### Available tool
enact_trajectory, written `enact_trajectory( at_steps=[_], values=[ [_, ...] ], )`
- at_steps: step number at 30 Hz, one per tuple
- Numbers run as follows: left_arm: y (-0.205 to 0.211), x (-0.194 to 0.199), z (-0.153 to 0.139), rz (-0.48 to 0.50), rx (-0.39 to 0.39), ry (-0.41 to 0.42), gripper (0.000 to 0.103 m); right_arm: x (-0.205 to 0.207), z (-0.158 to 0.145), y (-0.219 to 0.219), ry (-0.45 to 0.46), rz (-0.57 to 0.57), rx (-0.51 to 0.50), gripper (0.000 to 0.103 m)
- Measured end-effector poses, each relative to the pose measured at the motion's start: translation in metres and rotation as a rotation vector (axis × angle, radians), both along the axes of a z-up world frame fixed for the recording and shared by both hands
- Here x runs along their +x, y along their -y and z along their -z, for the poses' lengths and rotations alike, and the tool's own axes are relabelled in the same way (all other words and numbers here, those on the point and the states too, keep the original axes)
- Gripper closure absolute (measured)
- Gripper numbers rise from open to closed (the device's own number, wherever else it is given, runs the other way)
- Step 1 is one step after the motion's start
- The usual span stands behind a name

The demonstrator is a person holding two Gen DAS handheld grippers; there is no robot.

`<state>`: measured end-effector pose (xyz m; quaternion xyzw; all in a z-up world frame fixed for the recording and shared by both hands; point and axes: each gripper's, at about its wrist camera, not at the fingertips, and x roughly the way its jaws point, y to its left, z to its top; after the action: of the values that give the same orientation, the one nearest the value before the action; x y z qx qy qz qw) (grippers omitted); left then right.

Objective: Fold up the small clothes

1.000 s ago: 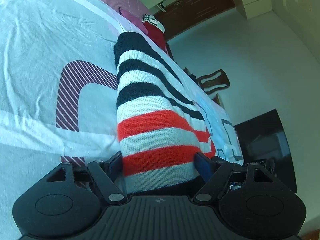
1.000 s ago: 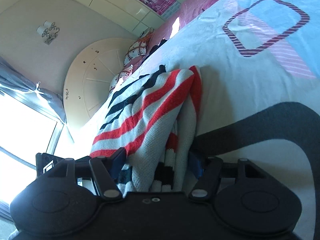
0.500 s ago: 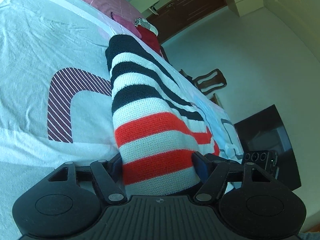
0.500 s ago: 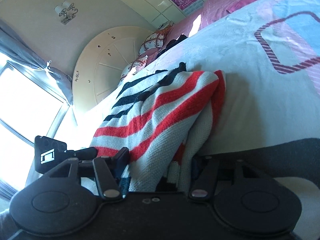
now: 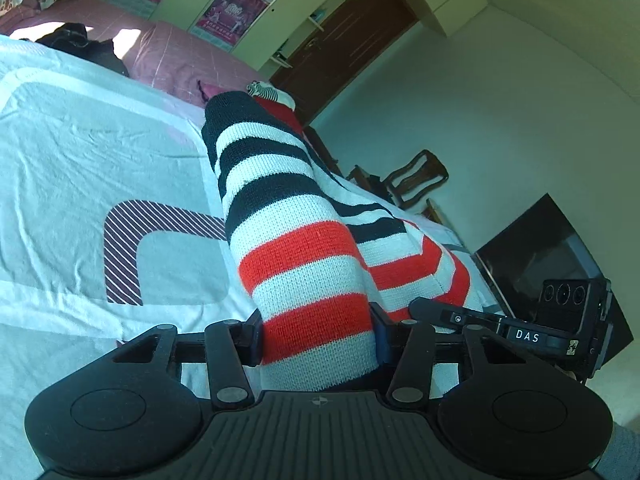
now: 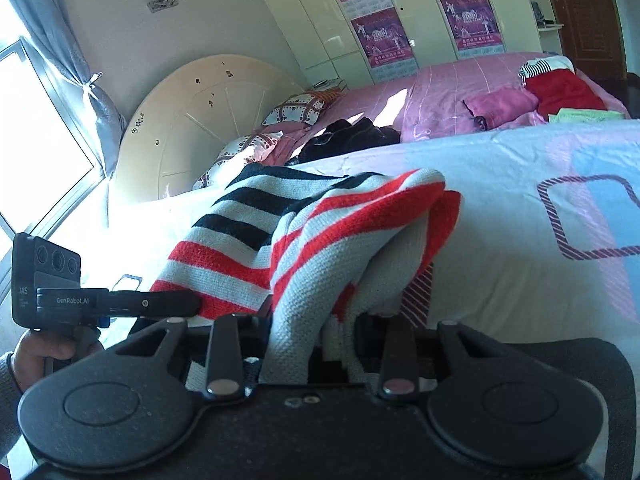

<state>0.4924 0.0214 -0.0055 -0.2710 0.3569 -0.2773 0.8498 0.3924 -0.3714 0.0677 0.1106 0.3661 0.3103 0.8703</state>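
Observation:
A knitted sweater (image 5: 280, 208) with black, white and red stripes lies on the pale printed bedsheet (image 5: 80, 160). My left gripper (image 5: 316, 332) has the near end of a sleeve between its jaws; they are closing and the pads press the knit from both sides. In the right wrist view the sweater (image 6: 248, 216) is raised at its near edge. My right gripper (image 6: 314, 320) is closing on a bunched fold of it, pads against the fabric. Each gripper shows in the other's view, the right (image 5: 452, 316) and the left (image 6: 160, 304), both at the sweater's edge.
Beyond the sheet (image 6: 500, 168) lies a pink bedspread (image 6: 440, 88) with a red garment (image 6: 560, 88), a black garment (image 6: 348, 136) and pillows (image 6: 300, 108). A round headboard (image 6: 192, 120) stands by the window. Off the bed are a wooden chair (image 5: 420, 176) and a dark screen (image 5: 540, 252).
Both grippers' jaws have narrowed onto the sweater and both have risen, lifting its near edge off the sheet. Both views have rolled, and each gripper now shows in the other's view.

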Motion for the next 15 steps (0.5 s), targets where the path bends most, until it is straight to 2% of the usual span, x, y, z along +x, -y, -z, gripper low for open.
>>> enact_trajectory(
  at_steps=[7,11,15],
  values=[
    [-0.082,-0.029,-0.034,-0.003,0.028,0.034,0.054,-0.026,-0.022,-0.067,0.026,-0.018,0.038,0.068],
    [-0.137,-0.045,-0.037,-0.037,0.061,0.022,0.054,-0.030,-0.015,-0.120,0.004,-0.039,0.076,0.068],
    [-0.194,-0.061,-0.028,-0.084,0.071,-0.004,0.054,-0.029,-0.002,-0.174,-0.027,-0.075,0.109,0.068]
  ],
)
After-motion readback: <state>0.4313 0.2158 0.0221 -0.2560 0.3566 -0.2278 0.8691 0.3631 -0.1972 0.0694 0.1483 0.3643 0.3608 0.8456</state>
